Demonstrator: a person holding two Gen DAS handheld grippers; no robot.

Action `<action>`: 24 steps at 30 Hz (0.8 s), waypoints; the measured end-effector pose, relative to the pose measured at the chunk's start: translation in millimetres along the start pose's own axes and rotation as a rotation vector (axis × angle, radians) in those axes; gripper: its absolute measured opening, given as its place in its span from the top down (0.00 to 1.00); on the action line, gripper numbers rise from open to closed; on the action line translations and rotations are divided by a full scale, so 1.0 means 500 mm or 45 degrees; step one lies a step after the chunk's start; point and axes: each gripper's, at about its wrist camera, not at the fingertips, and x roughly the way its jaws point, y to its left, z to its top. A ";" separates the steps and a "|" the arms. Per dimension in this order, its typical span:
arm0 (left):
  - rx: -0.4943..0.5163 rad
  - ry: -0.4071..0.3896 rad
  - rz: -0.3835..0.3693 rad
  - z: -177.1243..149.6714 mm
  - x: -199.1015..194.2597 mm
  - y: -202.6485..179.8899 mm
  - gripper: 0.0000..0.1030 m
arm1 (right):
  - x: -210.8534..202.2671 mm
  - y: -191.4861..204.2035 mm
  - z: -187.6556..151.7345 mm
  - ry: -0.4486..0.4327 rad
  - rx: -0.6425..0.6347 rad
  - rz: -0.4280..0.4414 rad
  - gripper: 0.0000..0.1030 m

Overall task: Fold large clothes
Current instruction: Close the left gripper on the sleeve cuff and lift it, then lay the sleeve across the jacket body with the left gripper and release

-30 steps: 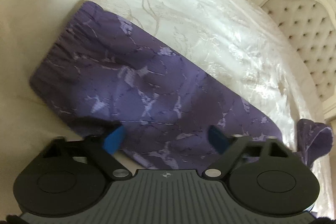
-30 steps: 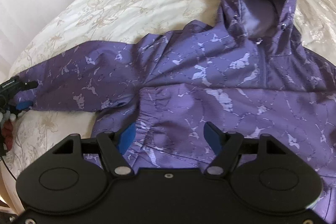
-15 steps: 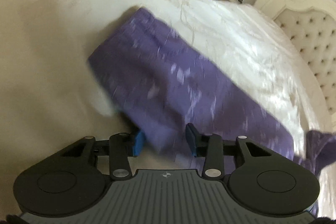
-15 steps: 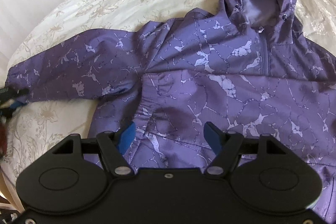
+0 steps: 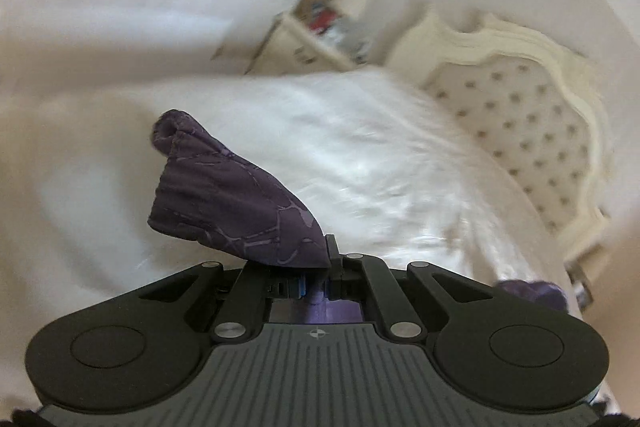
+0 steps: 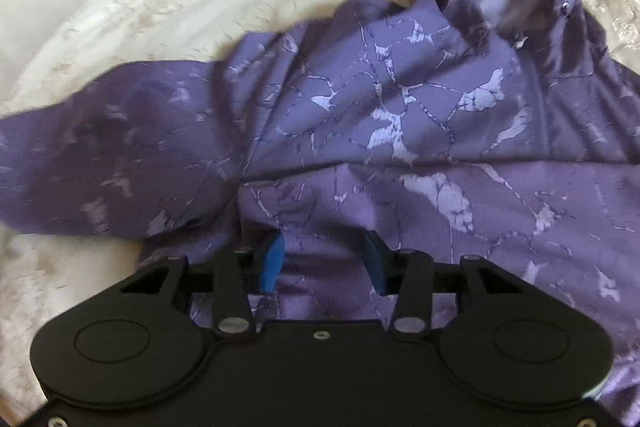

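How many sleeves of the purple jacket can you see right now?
2. One sleeve stretches left across the bed, its cuff pinched in the left hand-held gripper. The other sleeve lies folded across the jacket's front.

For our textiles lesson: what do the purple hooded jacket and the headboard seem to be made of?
Purple hooded jacket: thin woven synthetic, probably; smooth matte marbled print, creases softly. Headboard: button-tufted cream upholstery in a carved, painted frame, perhaps wood; blur hides the weave.
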 end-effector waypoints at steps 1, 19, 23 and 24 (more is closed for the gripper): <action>0.044 -0.013 -0.023 0.005 -0.011 -0.029 0.94 | 0.008 0.001 0.002 -0.007 -0.002 -0.007 0.48; 0.557 0.332 -0.589 -0.312 0.138 -0.647 0.88 | -0.183 -0.296 -0.055 -0.091 0.244 0.208 0.47; 0.720 0.605 -0.459 -0.451 0.247 -0.706 0.76 | -0.206 -0.386 -0.094 -0.077 0.323 0.132 0.47; 0.739 0.678 -0.435 -0.473 0.265 -0.710 0.74 | -0.209 -0.408 -0.103 -0.069 0.343 0.115 0.46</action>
